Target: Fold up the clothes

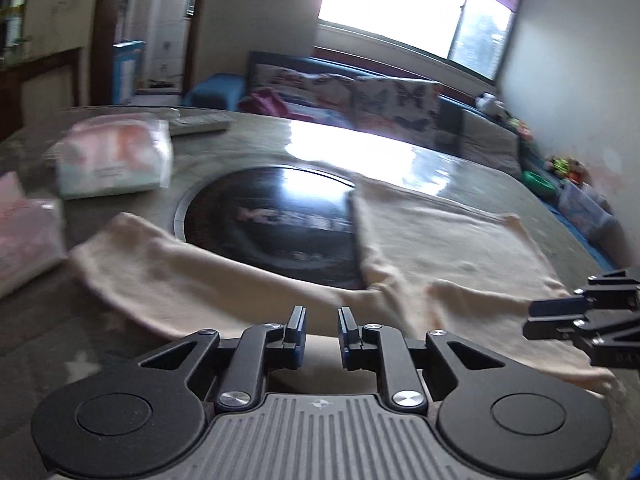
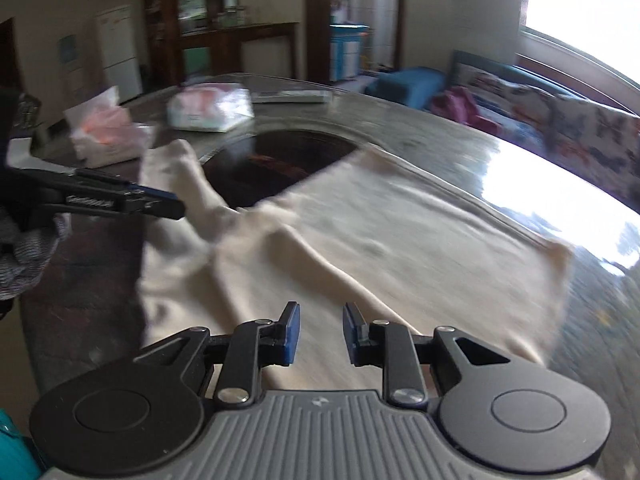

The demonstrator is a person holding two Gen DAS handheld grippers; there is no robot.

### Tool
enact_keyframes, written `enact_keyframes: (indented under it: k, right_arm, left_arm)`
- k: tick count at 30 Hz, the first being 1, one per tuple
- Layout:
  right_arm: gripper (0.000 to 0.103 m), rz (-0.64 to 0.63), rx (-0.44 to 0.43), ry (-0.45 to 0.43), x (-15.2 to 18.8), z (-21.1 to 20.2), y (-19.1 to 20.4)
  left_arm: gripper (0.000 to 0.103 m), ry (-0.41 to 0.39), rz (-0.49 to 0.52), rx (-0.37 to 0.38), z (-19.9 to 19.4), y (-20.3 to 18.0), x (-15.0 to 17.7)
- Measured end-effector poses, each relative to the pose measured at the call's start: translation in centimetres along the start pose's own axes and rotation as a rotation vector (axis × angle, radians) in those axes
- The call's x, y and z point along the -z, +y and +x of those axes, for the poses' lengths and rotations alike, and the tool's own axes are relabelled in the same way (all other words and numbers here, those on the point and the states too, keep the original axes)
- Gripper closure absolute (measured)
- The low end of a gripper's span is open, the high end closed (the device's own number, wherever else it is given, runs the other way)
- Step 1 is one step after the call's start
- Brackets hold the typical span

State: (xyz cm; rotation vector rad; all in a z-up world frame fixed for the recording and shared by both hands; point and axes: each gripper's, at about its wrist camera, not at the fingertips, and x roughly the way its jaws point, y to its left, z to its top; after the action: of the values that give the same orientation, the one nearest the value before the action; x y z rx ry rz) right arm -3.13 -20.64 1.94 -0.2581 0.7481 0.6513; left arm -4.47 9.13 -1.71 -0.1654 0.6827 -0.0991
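Note:
A cream garment (image 1: 432,256) lies spread on the round grey table (image 1: 248,144), one sleeve (image 1: 168,264) stretched to the left over the edge of the dark round inset (image 1: 272,224). It also shows in the right wrist view (image 2: 392,248). My left gripper (image 1: 322,330) hovers open and empty above the garment's near edge. My right gripper (image 2: 322,328) hovers open and empty above the garment's near part. The right gripper also shows at the right edge of the left wrist view (image 1: 536,316). The left gripper also shows at the left of the right wrist view (image 2: 176,206).
Two plastic-wrapped tissue packs (image 1: 116,156) (image 1: 24,232) lie at the table's left. A flat grey object (image 1: 196,126) lies at the far edge. A sofa with butterfly cushions (image 1: 392,100) stands beyond the table under a bright window.

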Motion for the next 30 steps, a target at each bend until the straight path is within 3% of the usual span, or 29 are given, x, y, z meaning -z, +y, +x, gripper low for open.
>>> enact_keyframes:
  k: [6, 9, 14, 19, 21, 22, 25, 30]
  right_arm:
    - [0.08, -0.045, -0.079, 0.006, -1.0, 2.8, 2.6]
    - [0.08, -0.067, -0.078, 0.02, -0.4, 3.4, 3.4]
    - [0.08, -0.055, -0.074, -0.011, -0.7, 1.7, 3.3]
    - [0.08, -0.041, -0.054, -0.045, -0.7, -0.2, 2.8]
    - [0.08, -0.032, -0.044, -0.055, -0.6, -0.9, 2.5]
    - [0.08, -0.025, -0.039, -0.061, -0.6, -1.3, 2.3]
    - [0.08, 0.001, -0.022, -0.076, -0.2, -2.2, 1.7]
    - [0.08, 0.059, 0.015, -0.1, 0.7, -3.9, 0.5]
  left_arm:
    - [0.075, -0.051, -0.124, -0.212, -1.0, 4.4, -0.8]
    - [0.068, -0.067, -0.172, -0.3, -0.8, 6.2, -1.4]
    - [0.063, -0.069, -0.234, -0.377, 0.4, 8.3, -2.1]
    - [0.069, -0.047, -0.277, -0.373, 1.9, 9.3, -2.2]
    - [0.08, -0.055, -0.277, -0.38, 2.2, 9.5, -2.2]
    - [0.091, -0.059, -0.285, -0.38, 2.2, 9.6, -2.2]
    - [0.098, -0.074, -0.327, -0.362, 2.0, 10.2, -2.3]
    - [0.099, -0.166, -0.312, -0.232, -0.5, 7.8, -3.9]
